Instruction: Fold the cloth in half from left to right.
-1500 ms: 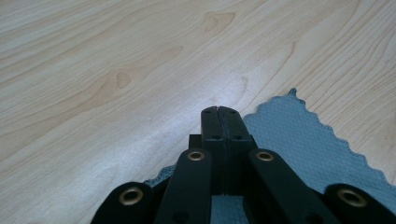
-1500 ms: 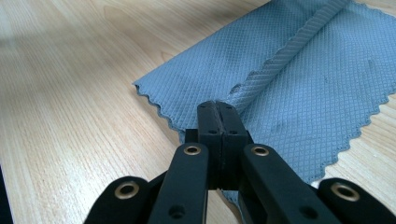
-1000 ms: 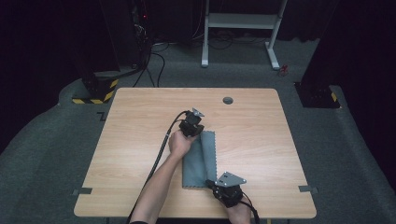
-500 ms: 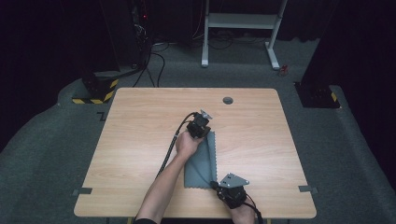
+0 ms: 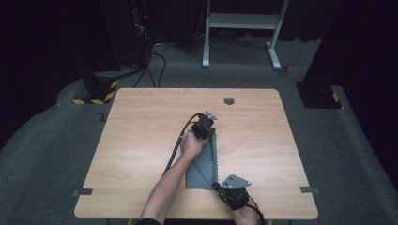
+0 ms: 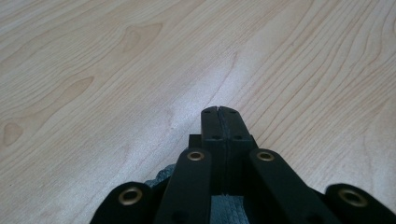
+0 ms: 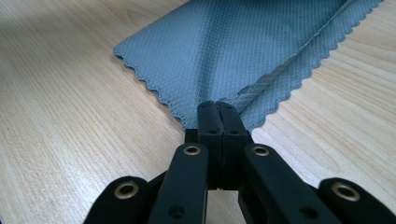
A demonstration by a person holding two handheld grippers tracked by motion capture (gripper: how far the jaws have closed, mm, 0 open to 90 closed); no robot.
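Your left gripper (image 5: 209, 123) has its fingers clamped on the grey microfiber cloth's (image 5: 202, 165) twelve-o'clock end, your right gripper (image 5: 218, 187) pinches its five-o'clock corner; the cloth lies mid-tabletop (image 5: 141, 122).

Grey cloth (image 5: 202, 165) on a pale wood table (image 5: 141, 131)

The cloth is slate grey-blue with a fine diamond weave and scalloped edge, seen close in the right gripper view (image 7: 224, 51). The table is light beech with darker streaked grain and oval knots; a dark round spot (image 5: 229, 100) sits near its far edge. Both grippers, left (image 5: 209, 136) and right (image 5: 217, 185), are black with brass-coloured rivets; the right has a grey plate. The floor (image 5: 56, 140) is dark grey carpet, with a yellow-and-black striped block (image 5: 96, 90) at far left.
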